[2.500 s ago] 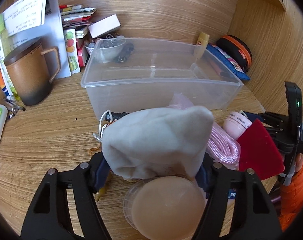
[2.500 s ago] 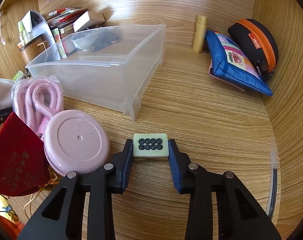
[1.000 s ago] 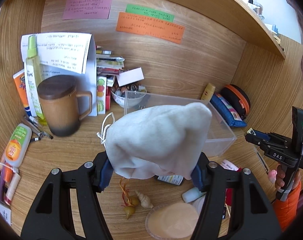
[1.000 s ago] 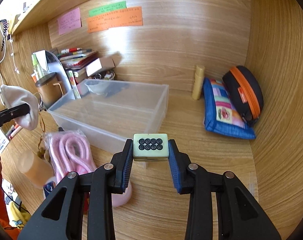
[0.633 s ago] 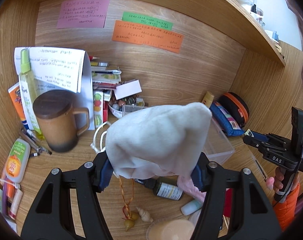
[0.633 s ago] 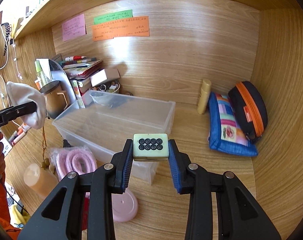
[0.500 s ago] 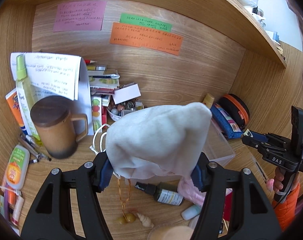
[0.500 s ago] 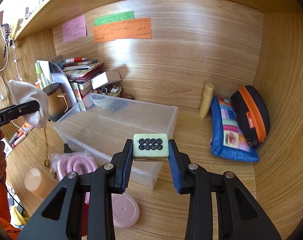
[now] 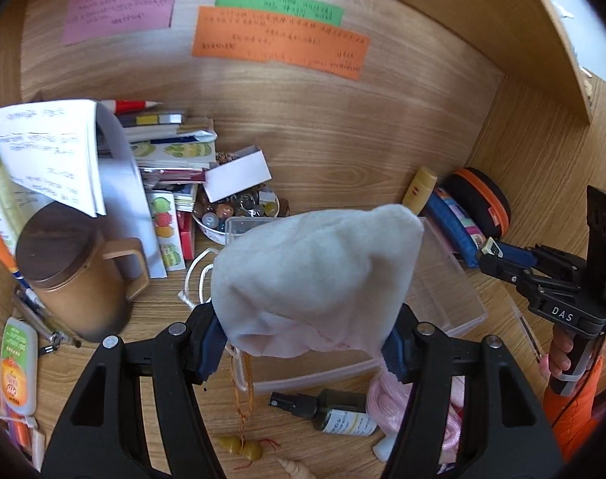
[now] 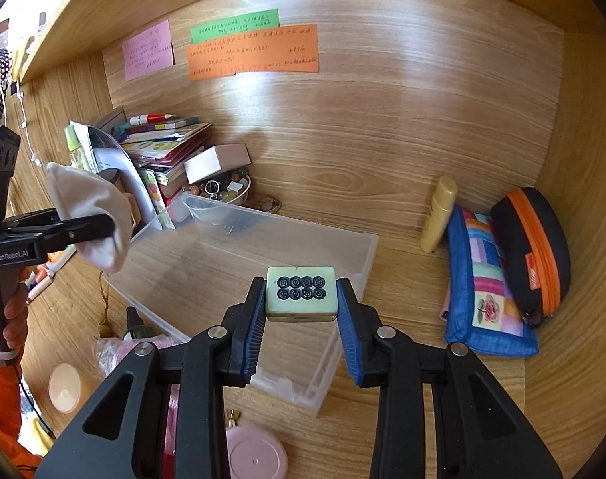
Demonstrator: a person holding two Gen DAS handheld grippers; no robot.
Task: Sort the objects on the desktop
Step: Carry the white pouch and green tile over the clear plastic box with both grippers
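- The left gripper still has its jaws clamped on the white cloth pouch, which bulges up and forward between them; compared with 2.5 s ago it has risen well clear of the surface.
- Beyond and below those jaws lies the clear plastic bin, now partly hidden behind the pouch instead of wholly ahead of it.
- Below the jaws, a dark spray bottle and pink rope lie on the surface.
- The right gripper keeps its jaws shut on the green mahjong tile, dotted face up.
- That tile, earlier just above the surface beside the pink lid, now hangs over the bin's near right corner.
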